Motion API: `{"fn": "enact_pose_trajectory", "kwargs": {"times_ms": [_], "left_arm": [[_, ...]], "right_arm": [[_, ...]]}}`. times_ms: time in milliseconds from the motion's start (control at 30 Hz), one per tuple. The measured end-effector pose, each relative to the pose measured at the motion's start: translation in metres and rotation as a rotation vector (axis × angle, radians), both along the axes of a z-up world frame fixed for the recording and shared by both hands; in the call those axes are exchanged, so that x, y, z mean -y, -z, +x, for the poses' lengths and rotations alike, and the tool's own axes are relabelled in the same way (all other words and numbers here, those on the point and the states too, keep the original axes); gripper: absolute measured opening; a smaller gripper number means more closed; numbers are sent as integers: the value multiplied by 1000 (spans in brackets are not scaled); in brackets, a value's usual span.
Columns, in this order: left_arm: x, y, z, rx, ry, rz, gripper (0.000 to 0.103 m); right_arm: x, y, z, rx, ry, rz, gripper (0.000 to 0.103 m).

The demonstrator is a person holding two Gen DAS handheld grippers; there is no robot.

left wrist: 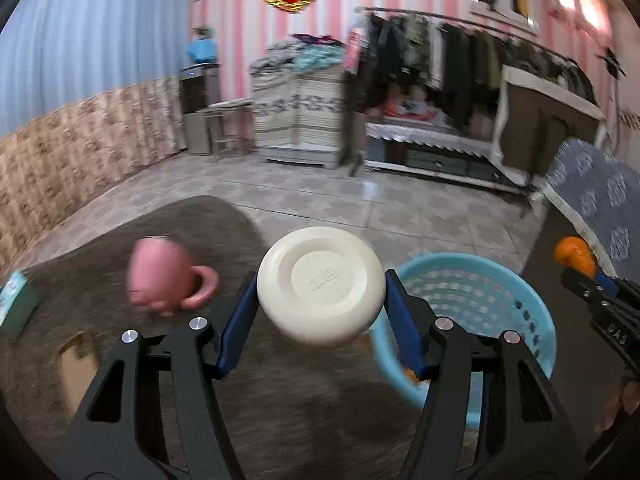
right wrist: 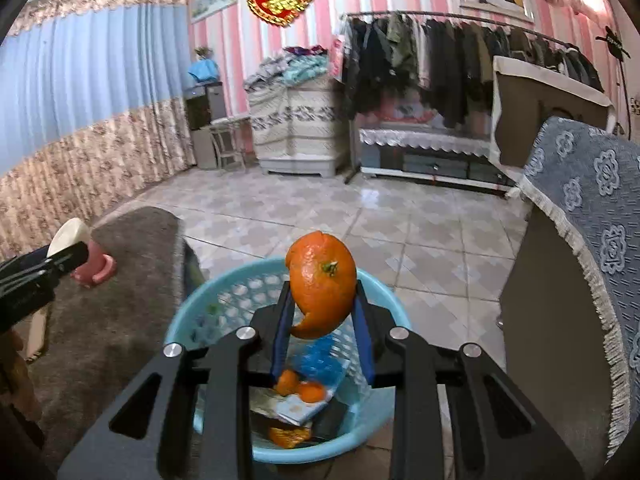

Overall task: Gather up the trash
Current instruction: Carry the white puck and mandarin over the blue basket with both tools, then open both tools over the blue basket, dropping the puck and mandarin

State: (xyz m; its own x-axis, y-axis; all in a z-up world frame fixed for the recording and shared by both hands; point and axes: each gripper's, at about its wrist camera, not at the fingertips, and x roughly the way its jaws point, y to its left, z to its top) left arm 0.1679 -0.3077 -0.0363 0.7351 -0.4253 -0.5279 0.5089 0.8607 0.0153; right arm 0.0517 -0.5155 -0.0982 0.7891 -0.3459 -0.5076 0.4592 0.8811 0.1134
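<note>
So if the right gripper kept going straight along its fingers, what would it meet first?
Most likely the blue basket. The right gripper, shut on an orange peel, points down over its opening, so its far wall or the trash inside would come first; depth is uncertain.

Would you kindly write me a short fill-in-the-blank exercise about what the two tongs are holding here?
1. The right tongs grip a piece of orange ____.
2. The left tongs grip a cream-coloured ____.
3. The basket below the peel is light ____.
4. The mug on the table is ____.

Missing words: peel; bowl; blue; pink
</note>
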Motion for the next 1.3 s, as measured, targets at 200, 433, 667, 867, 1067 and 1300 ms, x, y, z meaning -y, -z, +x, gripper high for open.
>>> {"fn": "enact_pose_trajectory", "kwargs": {"times_ms": [200, 433, 667, 867, 1067, 1300], "left_arm": [[60, 28, 2, -48, 107, 21, 61], [86, 37, 15, -53, 105, 33, 87], [66, 27, 21, -8, 31, 38, 97], [38, 5, 14, 65, -12, 46, 98], [-2, -12, 4, 88, -82, 32, 98], [-59, -31, -19, 114, -179, 17, 98]], "right_arm": [[19, 11, -6, -26, 47, 34, 29], [34, 21, -6, -32, 82, 98, 29], [14, 22, 10, -55, 38, 64, 29], [-2, 29, 27, -63, -3, 67, 39], [-6, 27, 31, -36, -2, 73, 80], [-18, 10, 23, 25, 1, 51, 94]]}}
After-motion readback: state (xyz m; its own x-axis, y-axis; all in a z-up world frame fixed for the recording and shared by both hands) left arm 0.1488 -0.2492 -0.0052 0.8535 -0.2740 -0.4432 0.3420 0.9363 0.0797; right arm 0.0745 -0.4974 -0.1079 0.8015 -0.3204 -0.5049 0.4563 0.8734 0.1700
